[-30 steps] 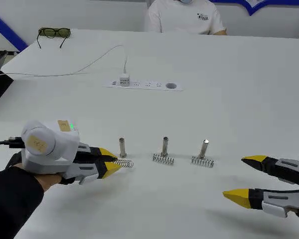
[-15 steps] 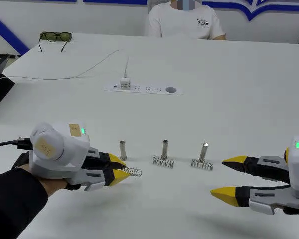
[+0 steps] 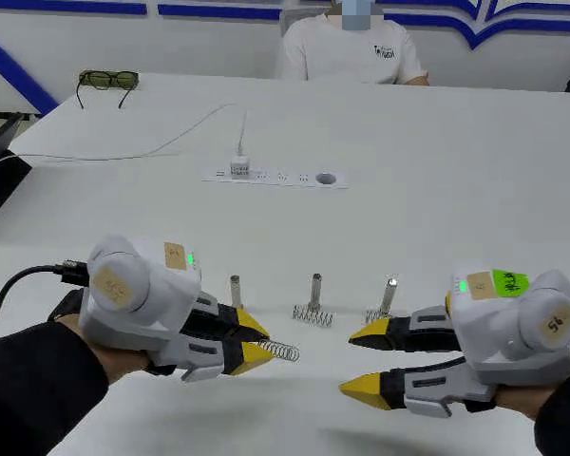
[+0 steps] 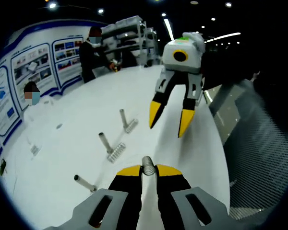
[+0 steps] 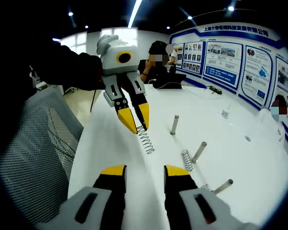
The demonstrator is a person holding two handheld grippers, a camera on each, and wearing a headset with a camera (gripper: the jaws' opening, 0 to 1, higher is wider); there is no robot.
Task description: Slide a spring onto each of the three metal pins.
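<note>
My left tool (image 3: 258, 341) was clamped on one end of a spring (image 3: 283, 351). The rest of it stuck out past the tips, near the left pin (image 3: 236, 290). I could not tell whether its free end touched the table (image 3: 437, 171). My right tool (image 3: 350, 361) had its jaws spread with nothing between them. All three pins stood upright in a row. A second spring (image 3: 313, 315) lay against the middle pin (image 3: 315, 288), and a third spring (image 4: 131, 126) lay by the right pin (image 3: 389, 293).
</note>
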